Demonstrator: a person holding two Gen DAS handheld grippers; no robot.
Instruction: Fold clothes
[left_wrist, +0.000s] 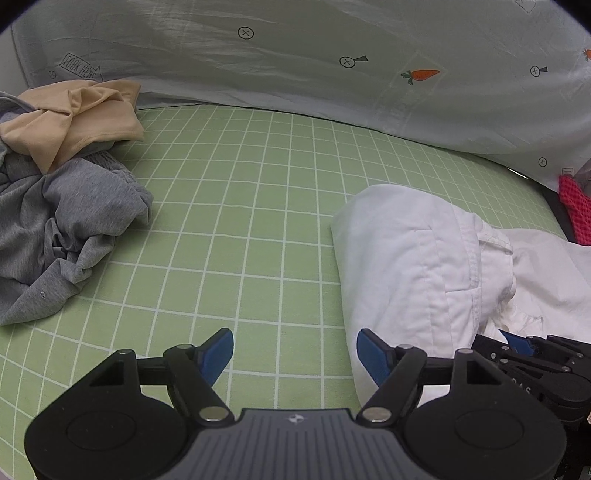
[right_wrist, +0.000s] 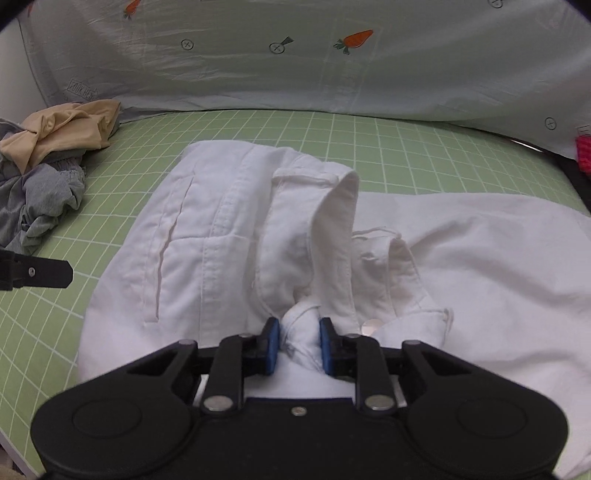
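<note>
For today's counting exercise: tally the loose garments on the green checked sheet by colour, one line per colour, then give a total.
White: 1, the shirt, pinched by the right gripper
Grey: 1, the crumpled garment
Beige: 1, the garment lying on the grey one
Total: 3
A pink item at the edge is too cropped to count.

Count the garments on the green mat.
3. The white shirt lies mid-mat, a bunch of it pinched in the right tongs. The gray garment is crumpled at far left, with the beige garment on top. More may be hidden beneath.
</note>
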